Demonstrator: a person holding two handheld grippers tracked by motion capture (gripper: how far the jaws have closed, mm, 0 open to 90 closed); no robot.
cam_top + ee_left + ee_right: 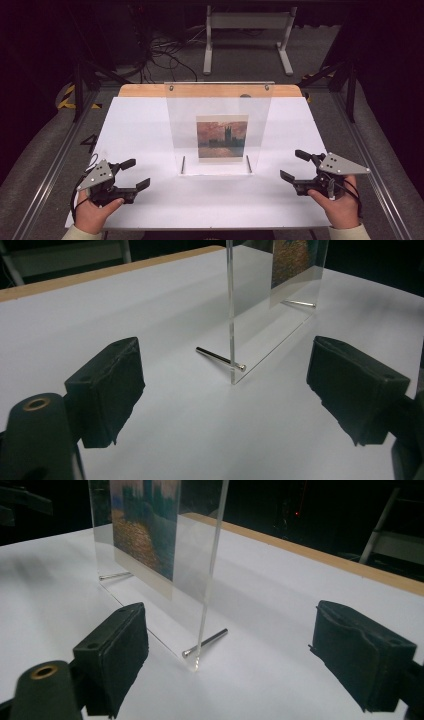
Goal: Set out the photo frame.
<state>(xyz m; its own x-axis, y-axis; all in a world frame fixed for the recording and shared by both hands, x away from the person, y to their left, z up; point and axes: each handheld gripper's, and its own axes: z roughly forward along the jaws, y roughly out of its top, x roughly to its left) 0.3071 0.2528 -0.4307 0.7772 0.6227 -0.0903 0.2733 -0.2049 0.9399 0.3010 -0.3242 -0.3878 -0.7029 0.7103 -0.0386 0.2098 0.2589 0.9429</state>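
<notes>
Acrylic frame (218,127) stands upright at the middle of the white tabletop (140,125), closer to the near edge than to the far wooden edge strip (145,90). Two clear panels sandwich a picture (222,137) of dark towers against an orange sky. Two metal pins (183,164) pass through the lower corners of the panels and rest on the tabletop as feet; two screw heads sit at the upper corners.

Left gripper (136,174) lies near the near left corner of the tabletop, held in the person's left hand (92,212). Its jaws stand wide apart with nothing between them. In the left gripper view, the frame's near vertical edge (231,310) and one pin (220,358) appear between the jaws, well apart from them.

Right gripper (295,165) lies near the near right corner, held in the right hand (340,207). Its jaws likewise stand wide and empty, pointing toward the frame.
</notes>
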